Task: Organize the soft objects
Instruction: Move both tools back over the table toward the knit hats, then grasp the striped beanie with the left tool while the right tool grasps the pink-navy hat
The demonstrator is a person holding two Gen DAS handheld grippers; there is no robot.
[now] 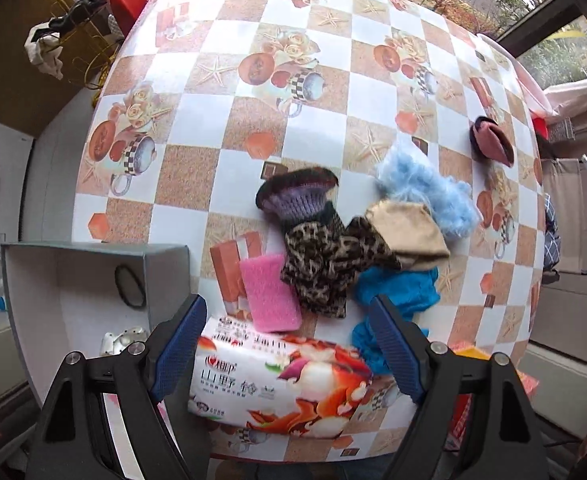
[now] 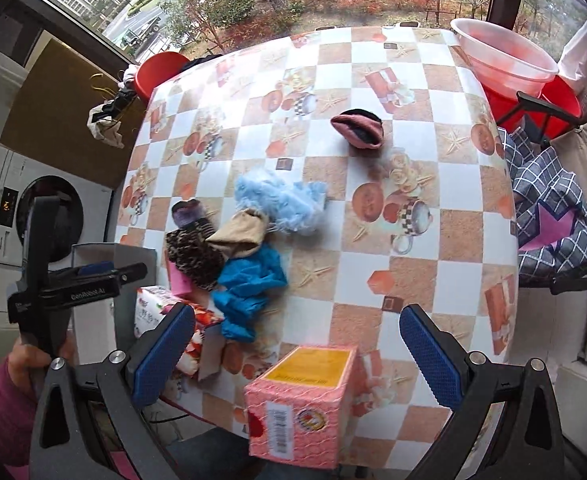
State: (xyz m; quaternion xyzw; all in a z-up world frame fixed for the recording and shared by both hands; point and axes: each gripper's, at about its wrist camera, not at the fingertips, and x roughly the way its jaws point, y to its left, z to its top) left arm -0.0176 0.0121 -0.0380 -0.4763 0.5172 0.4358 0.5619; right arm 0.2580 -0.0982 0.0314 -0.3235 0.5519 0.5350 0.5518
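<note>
A pile of soft things lies mid-table: a purple knit piece (image 1: 295, 196), a leopard-print cloth (image 1: 325, 260), a beige cloth (image 1: 405, 232), a fluffy light-blue piece (image 1: 429, 192), a bright blue cloth (image 1: 397, 292) and a pink sponge (image 1: 269, 294). A pink and dark hat (image 1: 491, 142) lies apart at the right. My left gripper (image 1: 293, 354) is open above a tissue pack (image 1: 281, 384). My right gripper (image 2: 301, 354) is open above a pink box (image 2: 301, 400). The pile also shows in the right wrist view (image 2: 249, 240), with the hat (image 2: 357, 132) beyond it.
An open grey box (image 1: 93, 280) stands at the table's left edge with a black hair tie (image 1: 129, 286) inside. A pink basin (image 2: 505, 56) sits on a red bucket at the far right corner. A red chair (image 2: 161, 70) stands behind the table. Washing machines stand at the left.
</note>
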